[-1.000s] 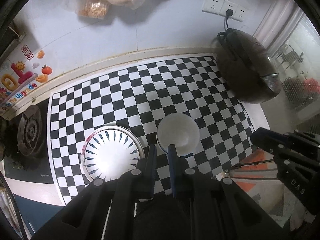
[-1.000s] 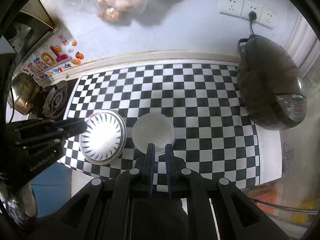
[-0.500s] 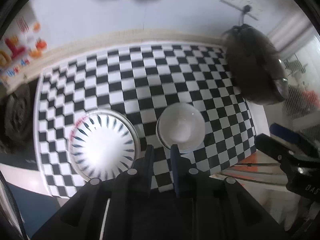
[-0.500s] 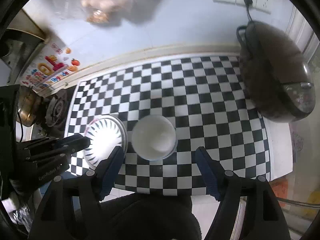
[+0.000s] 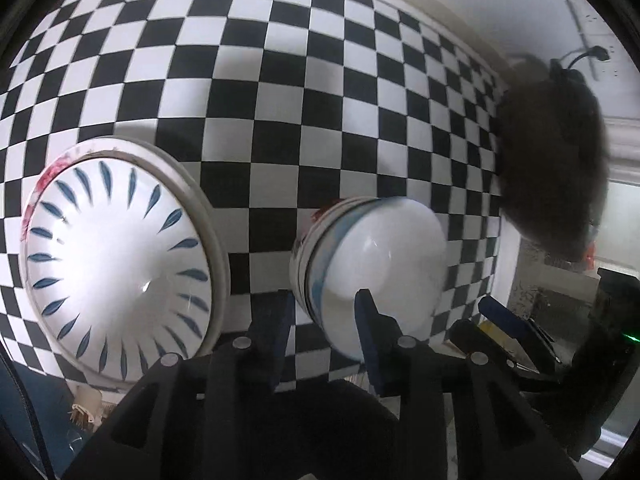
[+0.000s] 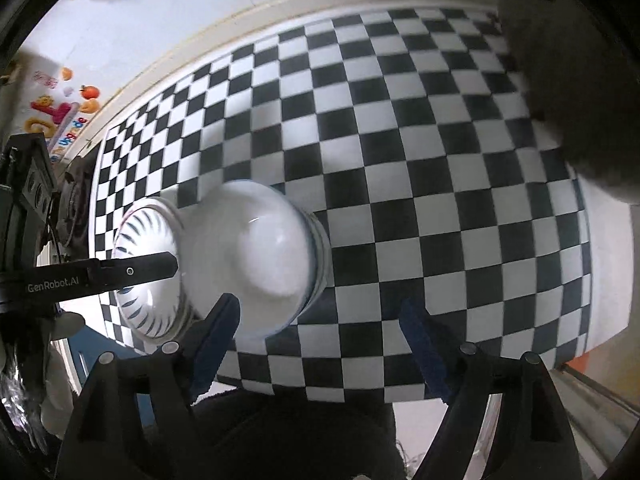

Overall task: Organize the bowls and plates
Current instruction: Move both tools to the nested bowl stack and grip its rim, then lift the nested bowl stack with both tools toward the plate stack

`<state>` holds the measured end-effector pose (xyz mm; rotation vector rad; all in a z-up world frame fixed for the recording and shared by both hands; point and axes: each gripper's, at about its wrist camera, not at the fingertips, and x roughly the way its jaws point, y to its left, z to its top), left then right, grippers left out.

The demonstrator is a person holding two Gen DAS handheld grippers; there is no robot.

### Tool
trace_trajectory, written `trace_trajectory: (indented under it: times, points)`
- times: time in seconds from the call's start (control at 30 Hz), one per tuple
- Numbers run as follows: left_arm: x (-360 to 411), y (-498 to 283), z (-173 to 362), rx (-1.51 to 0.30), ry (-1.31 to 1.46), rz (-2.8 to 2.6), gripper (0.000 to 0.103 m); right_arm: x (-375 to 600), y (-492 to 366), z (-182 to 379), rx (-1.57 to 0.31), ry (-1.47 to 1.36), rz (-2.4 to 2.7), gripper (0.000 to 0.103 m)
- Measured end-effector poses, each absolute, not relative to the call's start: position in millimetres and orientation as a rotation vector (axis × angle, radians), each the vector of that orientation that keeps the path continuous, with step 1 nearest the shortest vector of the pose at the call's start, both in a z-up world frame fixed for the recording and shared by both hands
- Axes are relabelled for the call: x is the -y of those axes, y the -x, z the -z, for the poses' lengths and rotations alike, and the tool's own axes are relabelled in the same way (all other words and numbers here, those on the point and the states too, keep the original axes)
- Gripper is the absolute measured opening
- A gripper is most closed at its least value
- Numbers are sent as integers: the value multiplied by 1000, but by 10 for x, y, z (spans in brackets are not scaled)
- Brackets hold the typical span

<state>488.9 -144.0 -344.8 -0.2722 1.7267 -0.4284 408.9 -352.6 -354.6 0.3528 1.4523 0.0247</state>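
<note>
A stack of plates, the top one white with blue leaf marks, sits on the checkered counter. A stack of white bowls sits to its right. My left gripper is open, its fingers straddling the near rim of the bowl stack. In the right wrist view the bowls and plates lie left of centre. My right gripper is wide open, its left finger just below the bowls. The left gripper's finger shows across the plates there.
A dark rice cooker stands at the right end of the counter, plugged into a wall socket. A stove burner lies left of the checkered mat. The counter's front edge runs just below the dishes. Stickers mark the wall.
Both grippers have dropped close to the counter and the dishes. The left gripper has opened around the bowl rim. The right gripper opened wide half a second ago and stays open.
</note>
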Motion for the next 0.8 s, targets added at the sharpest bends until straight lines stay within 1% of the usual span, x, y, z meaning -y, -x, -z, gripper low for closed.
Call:
trace_trajectory:
  times: [0.63, 0.7, 0.8]
  points:
    - [1765, -5076, 4082, -1863, 163, 434, 30, 3440, -4468, 4500, -1625, -503, -108, 84]
    - [1796, -5090, 4162, -1882, 173, 455, 36, 3413, -4495, 4576, -1644, -525, -126, 84]
    - [1836, -5110, 4194, -1888, 168, 473, 41, 3376, -4530, 4715, -1677, -566, -140, 84]
